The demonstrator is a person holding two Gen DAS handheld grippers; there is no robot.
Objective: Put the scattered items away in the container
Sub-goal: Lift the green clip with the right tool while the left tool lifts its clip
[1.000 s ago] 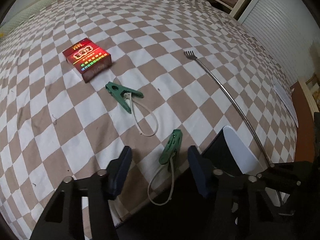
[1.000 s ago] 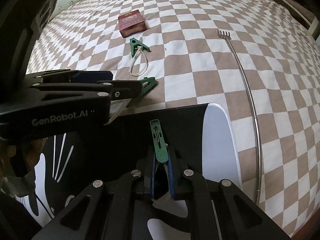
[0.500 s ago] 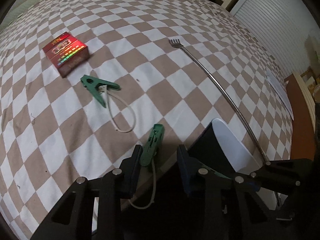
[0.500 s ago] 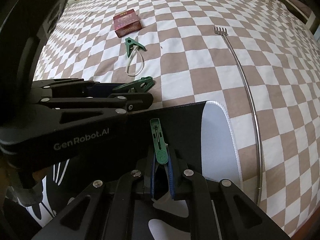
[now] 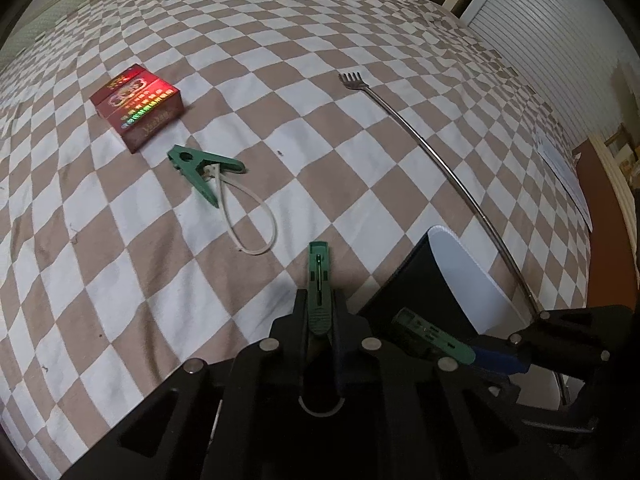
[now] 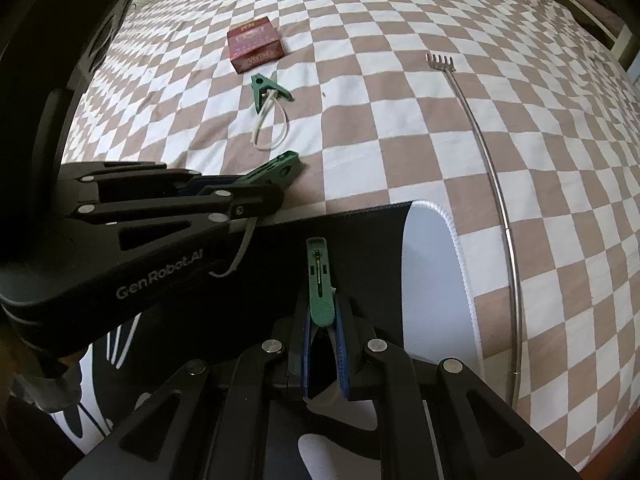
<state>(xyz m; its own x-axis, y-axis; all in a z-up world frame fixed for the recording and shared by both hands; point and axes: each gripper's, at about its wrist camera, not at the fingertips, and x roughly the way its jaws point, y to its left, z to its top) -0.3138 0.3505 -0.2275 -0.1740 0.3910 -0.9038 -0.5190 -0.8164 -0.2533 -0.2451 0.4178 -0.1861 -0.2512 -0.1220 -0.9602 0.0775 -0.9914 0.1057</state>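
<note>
My left gripper point(image 5: 320, 304) is shut on a green clothes peg point(image 5: 319, 280) that points forward just above the checked bedcover; its white cord hangs beneath. My right gripper point(image 6: 322, 312) is shut on another green peg point(image 6: 319, 280), held over the black container with a white lining point(image 6: 456, 248). In the right wrist view, the left gripper point(image 6: 268, 196) and its peg point(image 6: 280, 166) sit beside the container's left edge. A third green peg with a white cord loop point(image 5: 204, 168) lies on the bed, near a red box point(image 5: 138, 108).
A long metal back scratcher point(image 5: 432, 160) lies on the bedcover point(image 5: 320, 120) to the right, running down past the container point(image 5: 460, 280). White slatted doors and a wooden ledge stand beyond the bed's right edge.
My left gripper moved forward around the nearest peg and shut on it; the peg now points straight ahead between the fingers. The right gripper keeps its peg over the container.
</note>
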